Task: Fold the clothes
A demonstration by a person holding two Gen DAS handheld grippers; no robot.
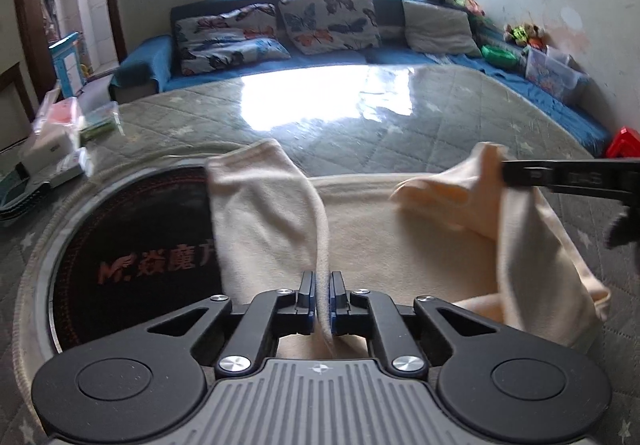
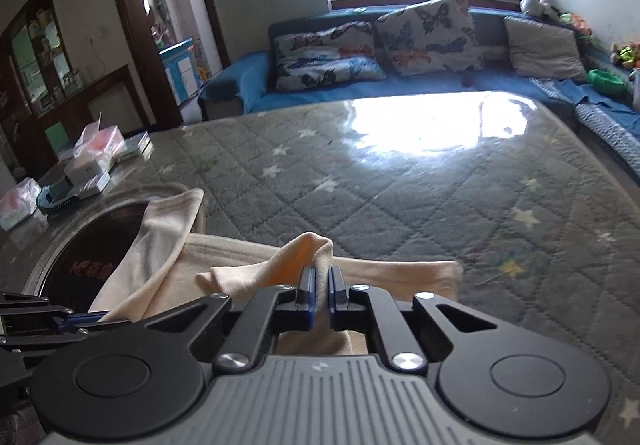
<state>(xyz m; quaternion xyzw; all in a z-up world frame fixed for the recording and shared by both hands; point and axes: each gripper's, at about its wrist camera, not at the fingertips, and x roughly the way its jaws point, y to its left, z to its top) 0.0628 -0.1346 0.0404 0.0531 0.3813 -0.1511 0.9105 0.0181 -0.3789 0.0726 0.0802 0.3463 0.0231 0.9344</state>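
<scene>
The left gripper [image 1: 323, 299] and the right gripper [image 2: 321, 295] each pinch an edge of the cream garment [image 1: 380, 245] lying at six o'clock on the quilted table [image 1: 360, 125]. The thin fold may slip, perhaps dragging over the round black hotplate [image 1: 132, 245].

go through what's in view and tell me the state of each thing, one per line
Left tool: shut on the cream garment.
Right tool: shut on the same garment.
Cream garment: two edges lifted, the rest lying on the table.
Quilted table cover: spread flat.
Butterfly cushions: leaning on the sofa back.
</scene>
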